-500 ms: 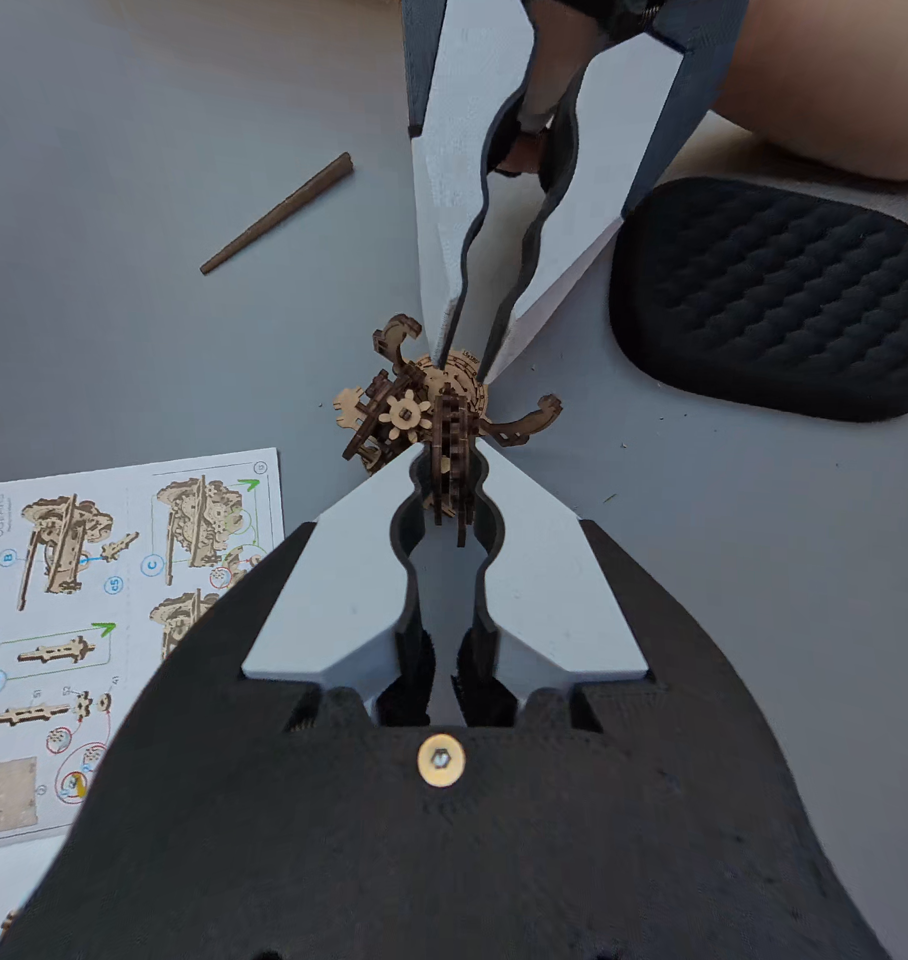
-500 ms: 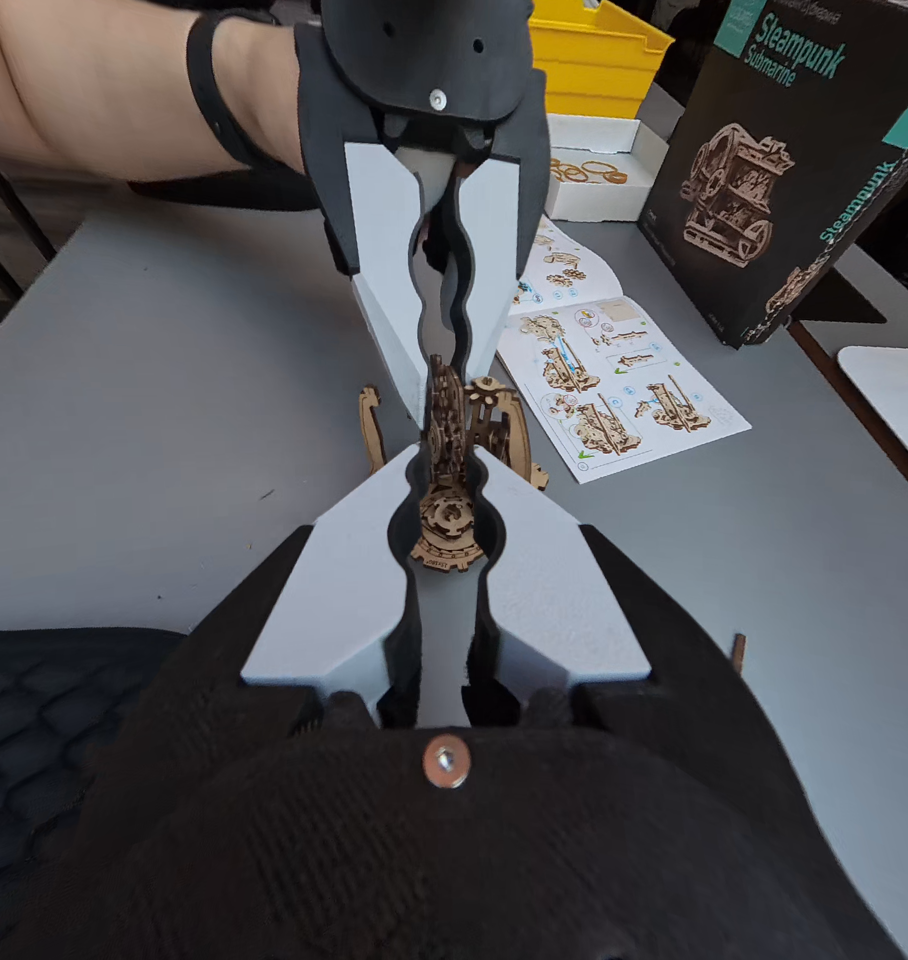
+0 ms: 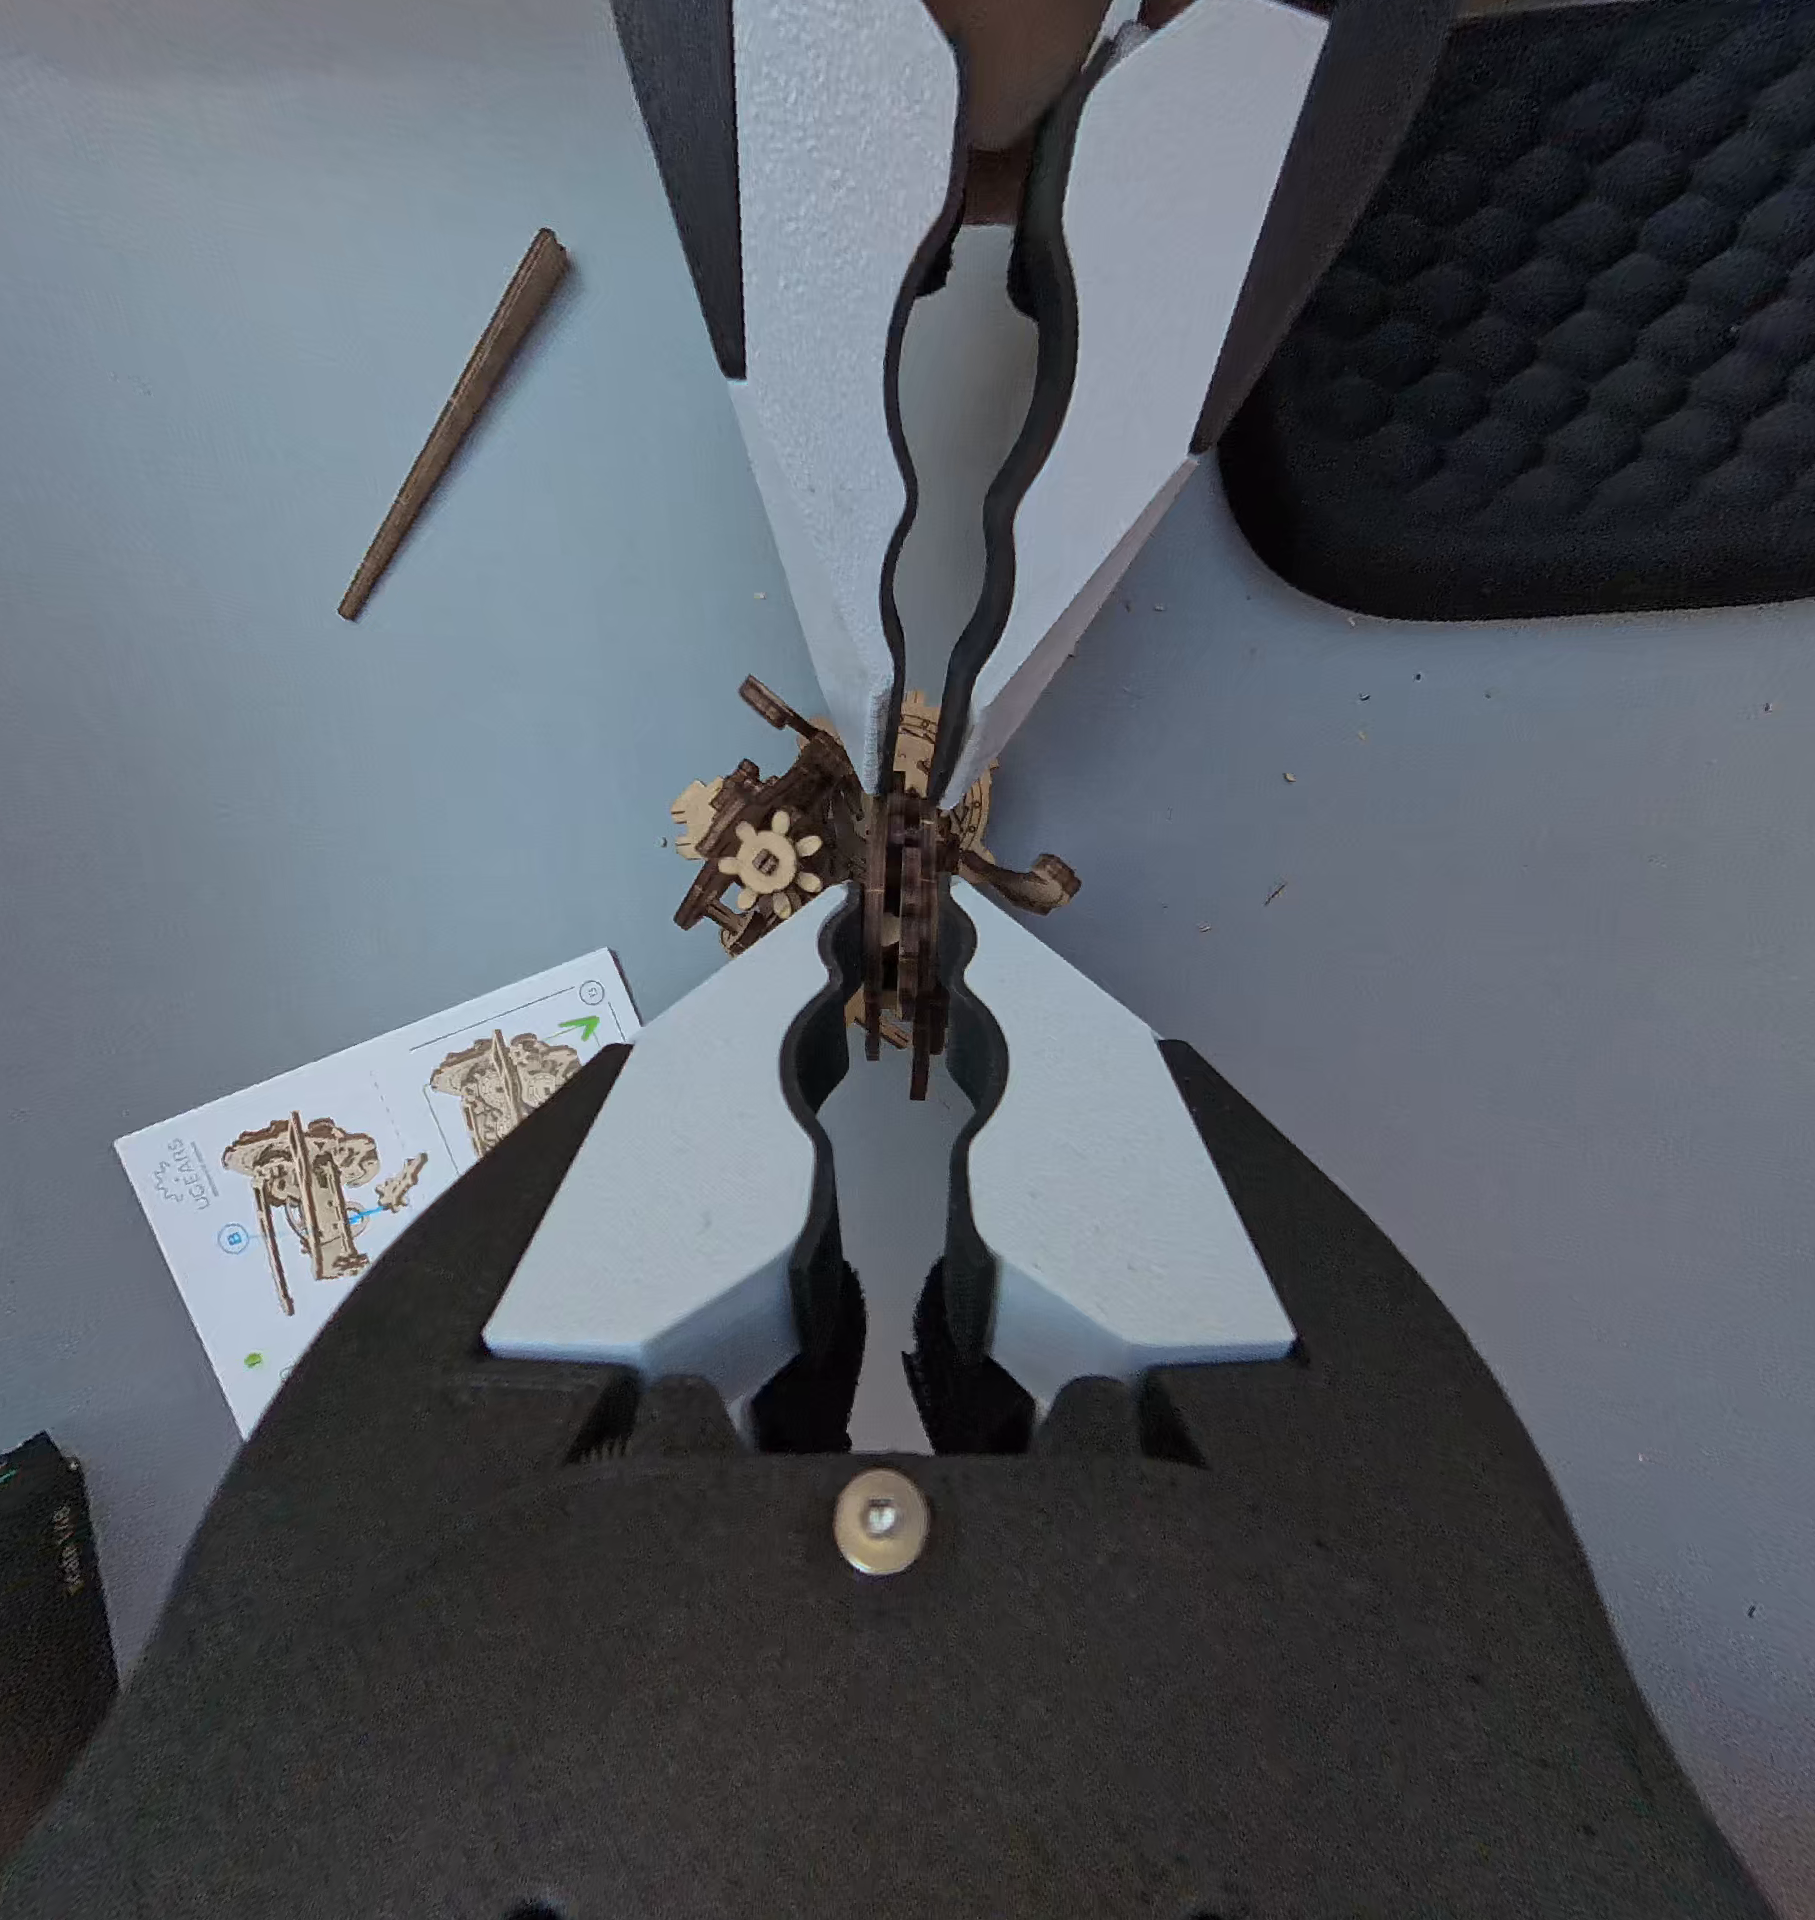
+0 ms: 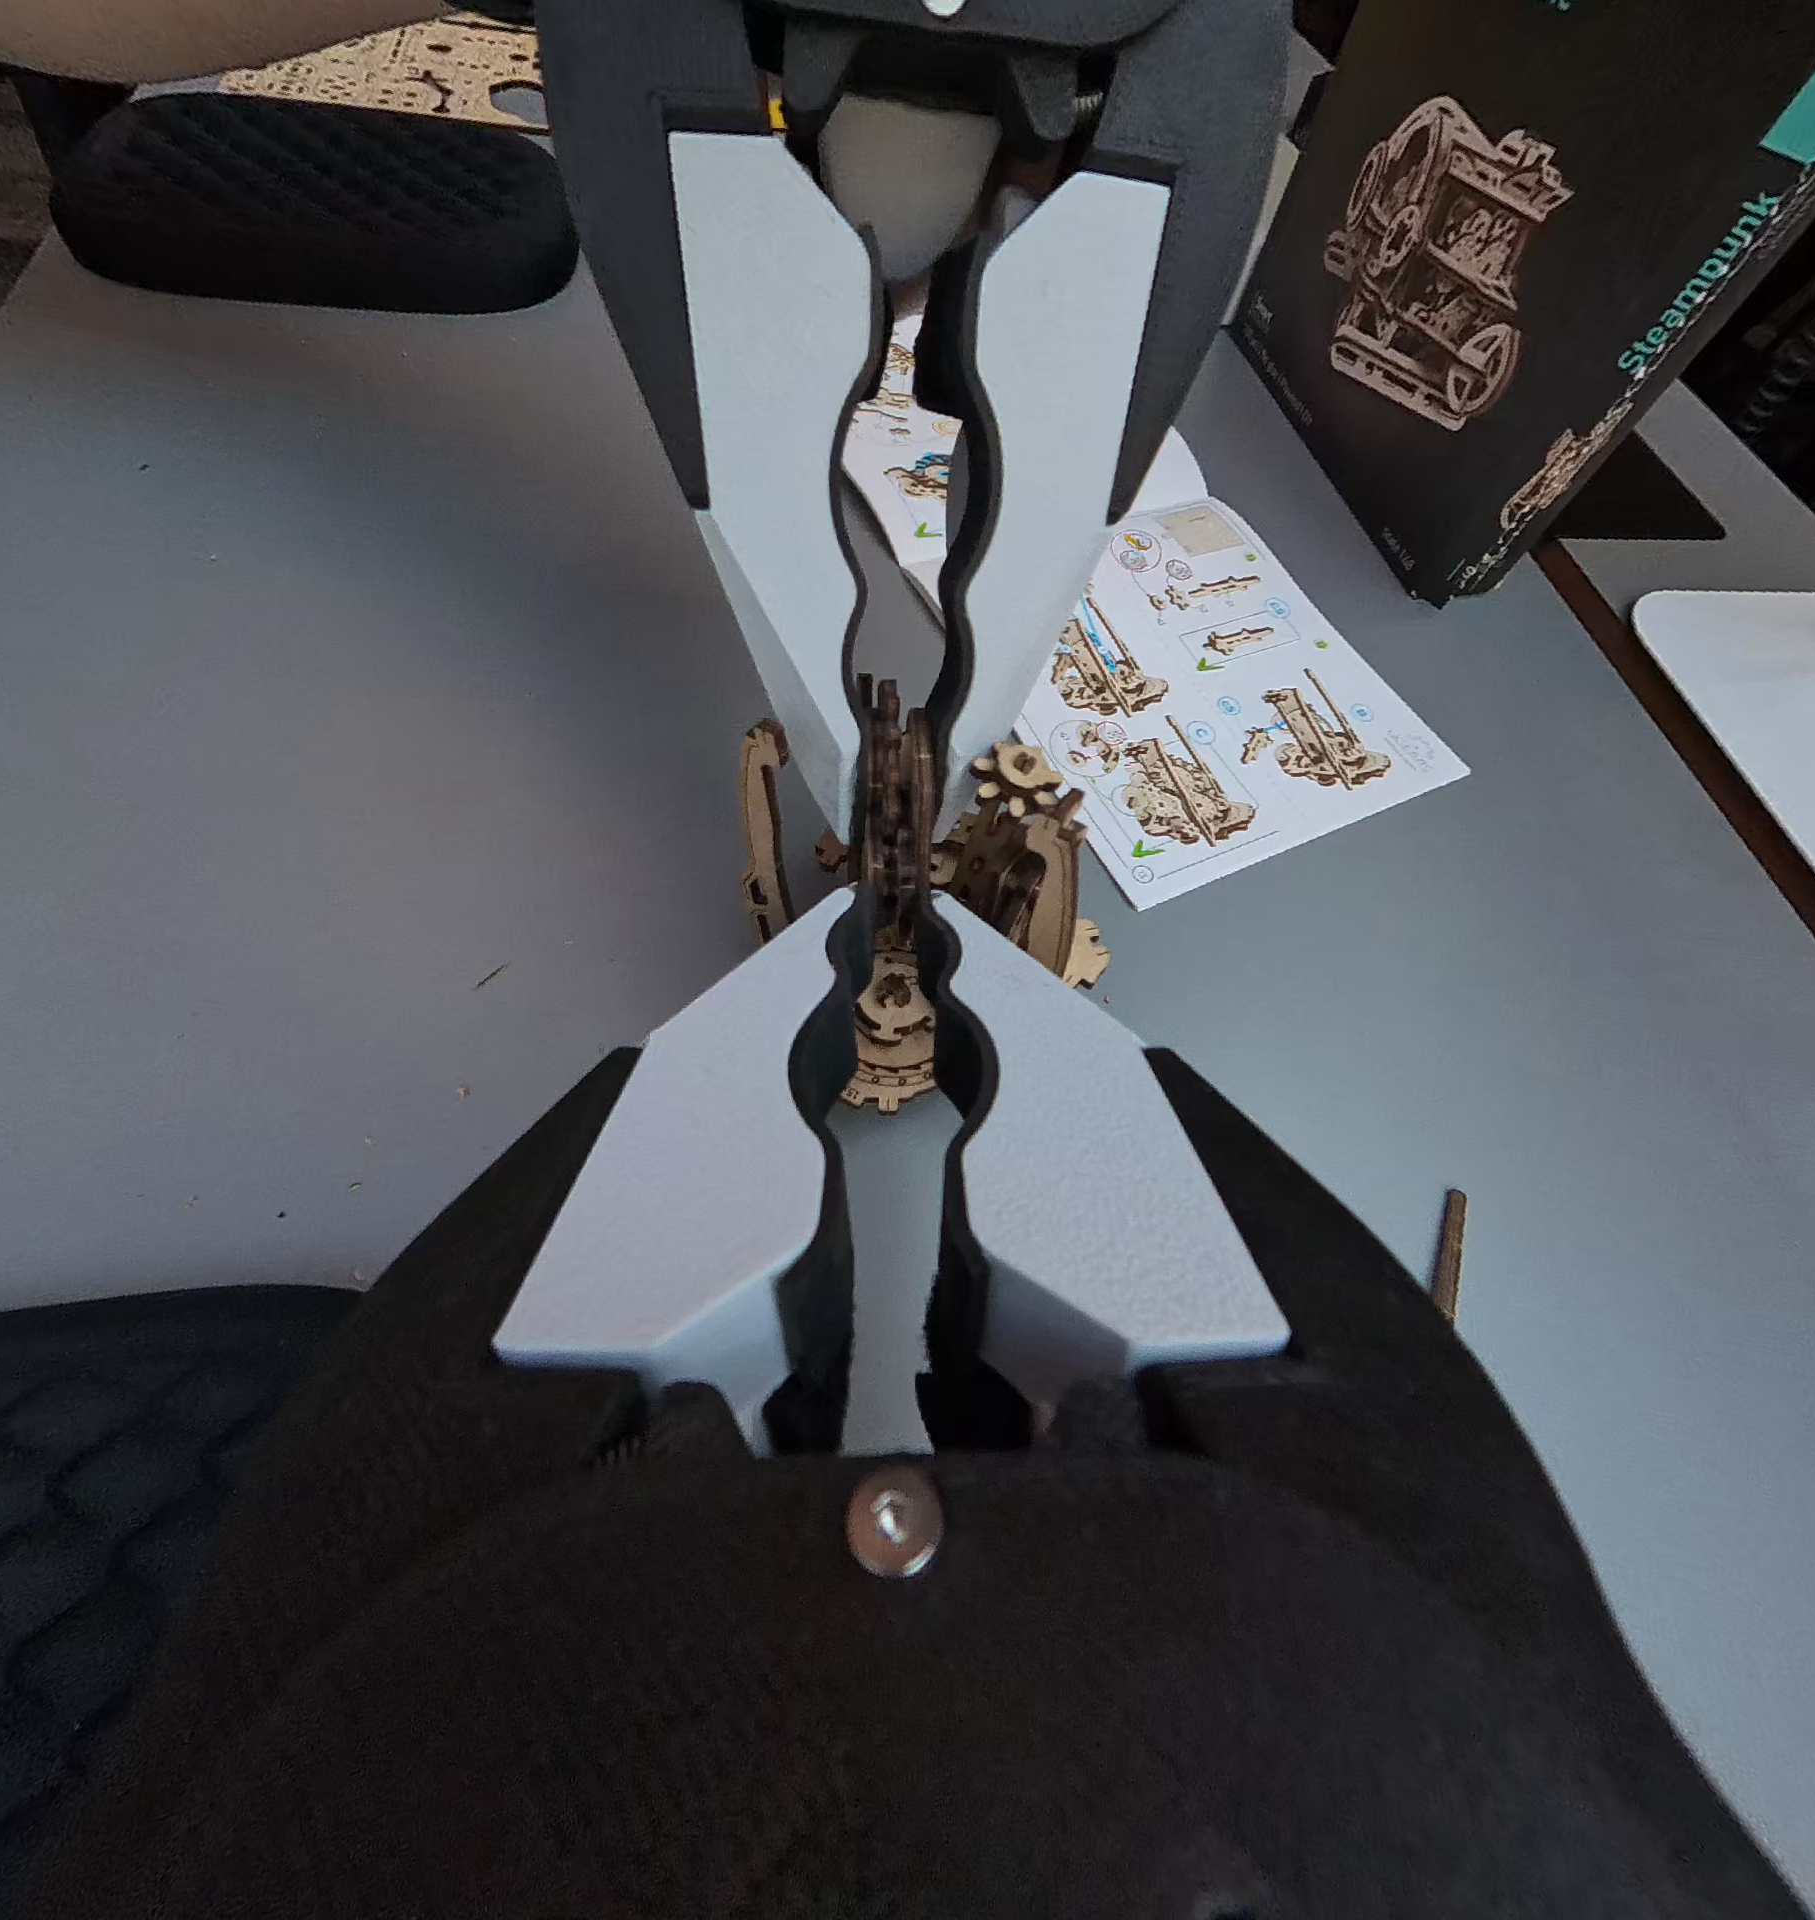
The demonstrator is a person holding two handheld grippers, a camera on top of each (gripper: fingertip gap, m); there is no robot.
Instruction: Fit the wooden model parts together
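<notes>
Grey table [image 3: 1505, 1039]: instruction sheet [image 4: 1246, 707], wooden stick [image 3: 453, 421], black pad [image 3: 1568, 343], kit box [image 4: 1505, 270] at far right edge. Left gripper [image 3: 898, 925] and right gripper [image 4: 892, 914] both pinch wooden model [image 3: 830, 862] mid-table. Cameras closer than before; sheet shifted.

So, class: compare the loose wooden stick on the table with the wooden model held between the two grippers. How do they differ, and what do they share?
The wooden stick is one plain, dark, tapered piece; the wooden model is many interlocked gears and plates, with pale faces and dark edges. The stick lies free on the table; the model is clamped by the left gripper and the right gripper. Both look like wood.
</notes>
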